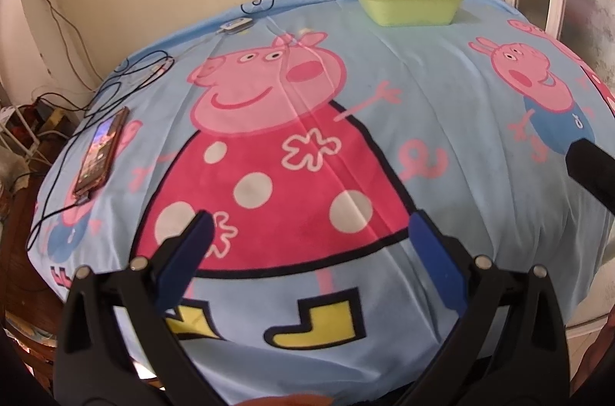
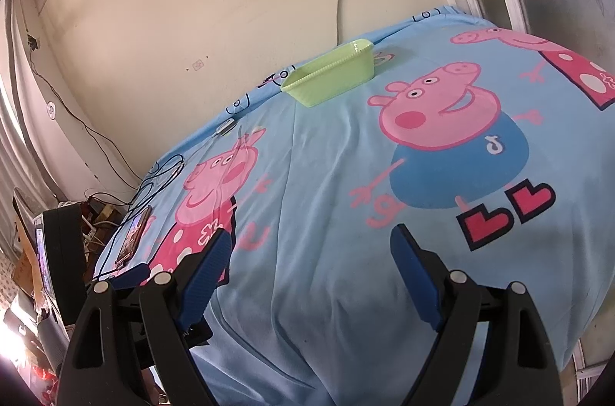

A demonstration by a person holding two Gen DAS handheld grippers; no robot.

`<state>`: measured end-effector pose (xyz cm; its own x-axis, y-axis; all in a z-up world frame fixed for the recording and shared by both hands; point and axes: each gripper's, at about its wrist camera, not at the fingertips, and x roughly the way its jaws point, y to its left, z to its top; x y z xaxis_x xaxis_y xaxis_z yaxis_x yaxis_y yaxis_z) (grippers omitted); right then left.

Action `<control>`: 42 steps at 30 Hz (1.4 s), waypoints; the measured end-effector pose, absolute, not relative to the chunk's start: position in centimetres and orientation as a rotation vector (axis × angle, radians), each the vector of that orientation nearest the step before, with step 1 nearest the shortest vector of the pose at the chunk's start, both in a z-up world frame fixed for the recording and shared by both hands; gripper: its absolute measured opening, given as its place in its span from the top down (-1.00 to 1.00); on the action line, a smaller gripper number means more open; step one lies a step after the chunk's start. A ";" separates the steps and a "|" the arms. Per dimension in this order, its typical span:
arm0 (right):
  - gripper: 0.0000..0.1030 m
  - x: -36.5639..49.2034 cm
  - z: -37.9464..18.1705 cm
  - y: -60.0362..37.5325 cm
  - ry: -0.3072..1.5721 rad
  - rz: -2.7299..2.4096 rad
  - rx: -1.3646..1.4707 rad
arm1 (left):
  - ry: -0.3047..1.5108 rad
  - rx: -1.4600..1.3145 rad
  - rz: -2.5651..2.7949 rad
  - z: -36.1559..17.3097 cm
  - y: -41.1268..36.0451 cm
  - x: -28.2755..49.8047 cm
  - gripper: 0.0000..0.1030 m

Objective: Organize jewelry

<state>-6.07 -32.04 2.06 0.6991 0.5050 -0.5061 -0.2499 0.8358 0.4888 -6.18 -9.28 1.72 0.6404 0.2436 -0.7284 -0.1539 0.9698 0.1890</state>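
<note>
Both tongs, left gripper (image 1: 307, 233) and right gripper (image 2: 311, 248), gape wide with nothing between the pads. The green tray (image 1: 407, 4) sits far off, top centre of the left view, long axis across; a thin pale chain (image 1: 303, 33), barely legible, lies just lower left of it, seemingly nearer the left hand.

The left gripper (image 1: 311, 225) is held tilted downward, its jaws spread wide with nothing between; the right gripper (image 2: 311, 241) likewise.
</note>
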 end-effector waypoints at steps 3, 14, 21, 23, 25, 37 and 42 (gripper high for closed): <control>-0.19 -6.1 2.0 -32.1 0.676 0.433 0.406 | 0.848 0.114 0.226 1.7 -9.3 -6.1 -0.88; -0.19 -6.1 2.0 -32.1 0.676 0.433 0.406 | 0.851 0.116 0.224 1.6 -9.5 -6.1 -0.88; -0.19 -6.1 2.0 -32.1 0.676 0.433 0.405 | 0.853 0.116 0.223 1.5 -9.5 -6.1 -0.88; -0.19 -6.1 2.0 -32.0 0.676 0.433 0.405 | 0.854 0.116 0.223 1.5 -9.5 -6.1 -0.88; -0.19 -6.1 2.0 -32.1 0.676 0.433 0.406 | 0.855 0.115 0.223 1.5 -9.5 -6.1 -0.88; -0.19 -6.2 1.9 -32.0 0.675 0.431 0.403 | 0.871 0.105 0.180 1.4 -9.4 -5.6 -0.88; -0.19 -5.7 2.3 -31.6 0.667 0.416 0.358 | 0.906 0.077 0.152 1.4 -8.8 -4.0 -0.88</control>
<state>-5.71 -31.64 2.26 0.7094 0.4784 -0.5176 -0.2542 0.8586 0.4452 -3.97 -8.82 1.36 0.6073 0.1640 -0.7774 -0.0988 0.9864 0.1310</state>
